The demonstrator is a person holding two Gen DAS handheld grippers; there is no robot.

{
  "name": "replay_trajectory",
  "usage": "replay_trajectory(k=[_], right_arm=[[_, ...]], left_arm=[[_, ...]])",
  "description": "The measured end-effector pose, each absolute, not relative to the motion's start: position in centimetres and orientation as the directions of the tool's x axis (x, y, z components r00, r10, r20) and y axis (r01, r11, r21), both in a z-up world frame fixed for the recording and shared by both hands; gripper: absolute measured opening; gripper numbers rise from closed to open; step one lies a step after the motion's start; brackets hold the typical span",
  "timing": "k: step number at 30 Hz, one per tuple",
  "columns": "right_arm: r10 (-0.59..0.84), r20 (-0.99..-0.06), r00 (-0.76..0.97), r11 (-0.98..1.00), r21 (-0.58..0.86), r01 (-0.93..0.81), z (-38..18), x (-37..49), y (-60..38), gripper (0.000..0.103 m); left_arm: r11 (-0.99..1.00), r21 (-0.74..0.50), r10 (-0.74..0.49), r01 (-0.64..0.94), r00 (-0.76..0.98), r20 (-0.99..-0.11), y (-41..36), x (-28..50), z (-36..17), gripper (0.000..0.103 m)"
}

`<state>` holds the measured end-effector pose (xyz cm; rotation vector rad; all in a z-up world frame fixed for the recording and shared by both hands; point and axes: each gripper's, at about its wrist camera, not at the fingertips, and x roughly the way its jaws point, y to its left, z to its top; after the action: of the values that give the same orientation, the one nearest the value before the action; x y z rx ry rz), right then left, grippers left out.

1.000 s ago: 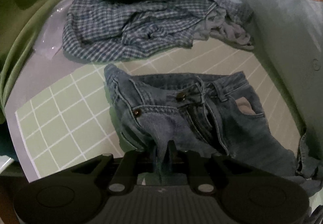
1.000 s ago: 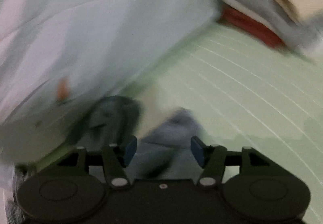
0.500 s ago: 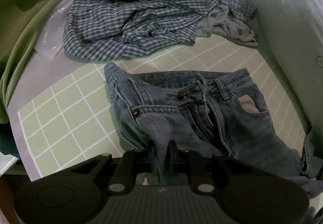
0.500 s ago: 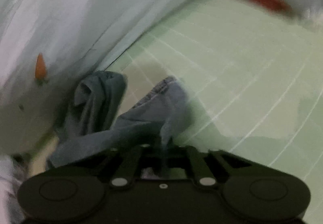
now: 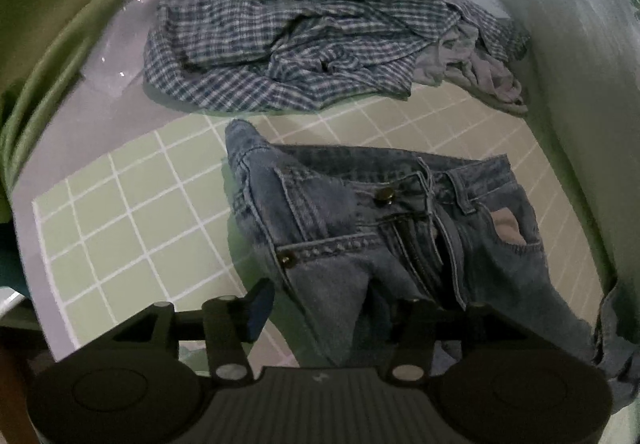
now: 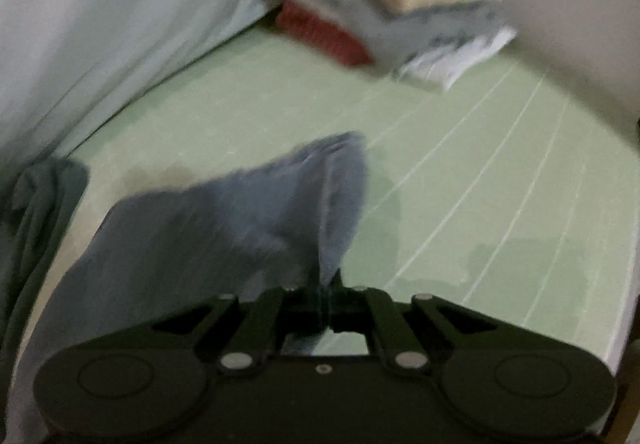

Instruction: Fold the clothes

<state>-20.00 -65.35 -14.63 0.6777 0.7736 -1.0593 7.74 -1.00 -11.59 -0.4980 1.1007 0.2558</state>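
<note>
Blue jeans [image 5: 400, 228] lie on the green grid mat [image 5: 132, 212], waistband away from me, fly open. My left gripper [image 5: 320, 304] is open, its fingers spread on either side of the jeans' near edge, holding nothing. In the right wrist view my right gripper [image 6: 326, 296] is shut on a jeans leg [image 6: 240, 212], which stretches up and away over the green mat [image 6: 480, 172]; this view is blurred.
A crumpled blue plaid shirt [image 5: 296, 32] and a pale grey garment [image 5: 480, 72] lie beyond the jeans. A stack of folded clothes [image 6: 384, 4], beige, grey, red and white, sits at the mat's far end. A pale fabric wall [image 6: 120, 24] runs alongside.
My left gripper opened and let go of the jeans' near edge. My right gripper closed on the jeans leg and pulled it out along the mat.
</note>
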Motion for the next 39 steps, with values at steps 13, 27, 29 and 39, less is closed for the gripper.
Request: replay_trajectory(k=[13,27,29,39], right_arm=[[-0.411,-0.851,0.326,0.489,0.096,0.867,-16.2,-10.3,-66.1,0.004],[-0.453,-0.783,0.426,0.632,0.055,0.773,-13.7,4.3,-67.3,0.003],[-0.490,-0.767,0.415,0.617,0.032,0.786,-12.8,1.2,-66.8,0.003],[-0.530,-0.813,0.241,0.441,-0.022,0.897,-14.1,-20.9,-65.5,0.003]], left_arm=[[0.898,-0.259,-0.089,-0.357,0.428,-0.899,-5.1,15.0,-13.2,0.033],[0.937,-0.269,-0.103,-0.221,0.563,-0.820,-11.0,25.4,-8.9,0.016],[0.939,-0.241,-0.060,-0.245,0.575,-0.816,-8.9,23.1,-8.5,0.015],[0.884,-0.254,-0.018,-0.394,0.512,-0.859,2.8,6.4,-10.1,0.015]])
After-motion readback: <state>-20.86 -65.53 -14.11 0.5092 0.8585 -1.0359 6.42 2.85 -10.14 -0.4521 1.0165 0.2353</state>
